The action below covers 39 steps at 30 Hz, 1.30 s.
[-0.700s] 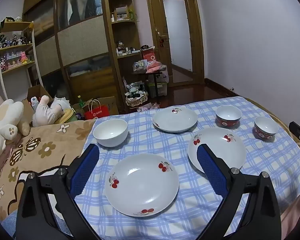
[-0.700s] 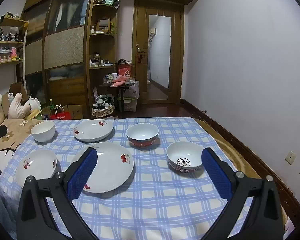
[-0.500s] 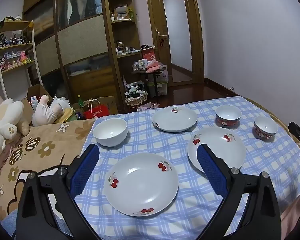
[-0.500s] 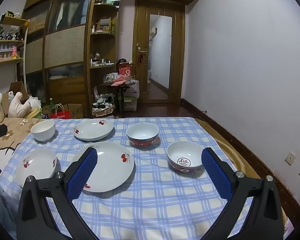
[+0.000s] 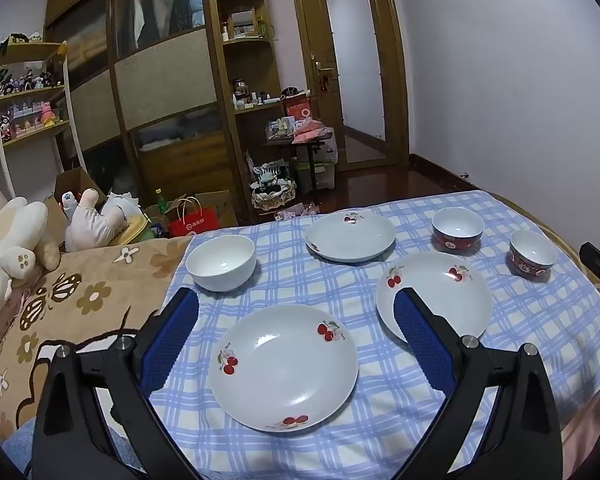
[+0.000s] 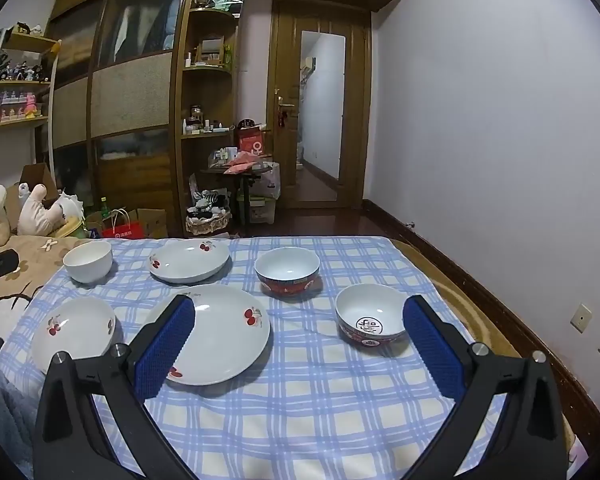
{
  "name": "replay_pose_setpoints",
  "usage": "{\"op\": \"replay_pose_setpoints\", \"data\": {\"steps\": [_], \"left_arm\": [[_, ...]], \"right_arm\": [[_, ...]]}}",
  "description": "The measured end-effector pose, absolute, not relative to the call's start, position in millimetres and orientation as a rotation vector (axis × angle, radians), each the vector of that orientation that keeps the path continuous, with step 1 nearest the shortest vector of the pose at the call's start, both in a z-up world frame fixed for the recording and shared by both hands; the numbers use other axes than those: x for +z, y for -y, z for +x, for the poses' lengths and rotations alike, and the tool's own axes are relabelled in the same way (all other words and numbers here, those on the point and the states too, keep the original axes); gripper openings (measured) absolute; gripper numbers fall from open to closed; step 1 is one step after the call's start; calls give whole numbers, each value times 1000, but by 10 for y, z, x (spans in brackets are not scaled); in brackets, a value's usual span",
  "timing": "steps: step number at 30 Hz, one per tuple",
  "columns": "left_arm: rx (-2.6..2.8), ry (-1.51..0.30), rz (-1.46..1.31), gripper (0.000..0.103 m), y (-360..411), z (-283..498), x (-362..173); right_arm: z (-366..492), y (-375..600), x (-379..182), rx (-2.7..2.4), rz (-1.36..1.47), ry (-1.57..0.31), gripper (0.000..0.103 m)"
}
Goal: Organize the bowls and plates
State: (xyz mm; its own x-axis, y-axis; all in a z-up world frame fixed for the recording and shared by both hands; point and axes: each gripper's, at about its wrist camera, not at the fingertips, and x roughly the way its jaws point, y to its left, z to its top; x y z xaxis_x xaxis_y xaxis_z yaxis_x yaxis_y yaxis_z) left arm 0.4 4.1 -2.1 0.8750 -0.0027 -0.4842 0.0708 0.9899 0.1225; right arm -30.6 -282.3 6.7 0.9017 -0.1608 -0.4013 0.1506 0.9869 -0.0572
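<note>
Plates (image 5: 284, 364) and bowls (image 5: 222, 262) are spread apart on a checked cloth (image 6: 300, 408) over a bed. Nothing is gripped: the left tool (image 5: 296, 340) is held wide open above the nearest plate, the right tool (image 6: 296, 340) wide open near a patterned bowl (image 6: 370, 320).

left wrist: near, angled down, faces door | right wrist: same | shared: checked cloth (image 5: 300, 280)
</note>
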Motion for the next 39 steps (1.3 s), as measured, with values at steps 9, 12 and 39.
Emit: {"op": "replay_pose_setpoints", "data": {"steps": [9,12,39], "left_arm": [[-31,-511,148,97,-27,4,-55],[-31,-511,149,97,-28,5,-54],[-21,-506,152,97,-40,-7,-46]], "right_arm": [[-312,2823,80,-158,-20,-421,103],[-314,2824,84,-159,-21,-421,103],[-302,2839,88,-158,-21,-421,103]]}}
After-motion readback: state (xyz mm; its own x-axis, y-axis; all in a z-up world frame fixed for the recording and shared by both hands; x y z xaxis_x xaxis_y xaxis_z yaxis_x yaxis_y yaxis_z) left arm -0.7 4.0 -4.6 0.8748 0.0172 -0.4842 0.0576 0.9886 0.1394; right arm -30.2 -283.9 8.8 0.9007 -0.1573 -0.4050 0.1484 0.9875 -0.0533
